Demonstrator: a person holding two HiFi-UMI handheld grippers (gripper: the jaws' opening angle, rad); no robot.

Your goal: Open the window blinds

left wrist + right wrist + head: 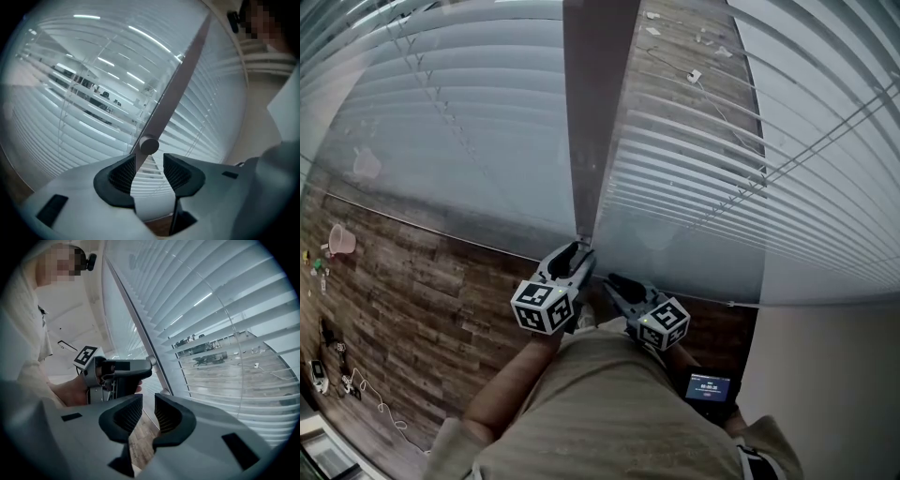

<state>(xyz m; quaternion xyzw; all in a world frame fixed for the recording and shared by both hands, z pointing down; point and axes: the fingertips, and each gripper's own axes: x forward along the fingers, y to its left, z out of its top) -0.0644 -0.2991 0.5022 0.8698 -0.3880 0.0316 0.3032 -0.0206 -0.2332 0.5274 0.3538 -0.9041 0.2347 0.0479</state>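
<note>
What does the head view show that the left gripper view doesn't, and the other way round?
Only the head view: the right tongs and the marker cubes on both grippers. Only the left gripper view: the wand's round end close up, just past the open left tongs. Both: the blinds and the wand.

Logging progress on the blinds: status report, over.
Left gripper open; tilt wand ends just past its jaws, ungripped. Right gripper open, empty. Blinds lowered. Nothing blocking the wand.
</note>
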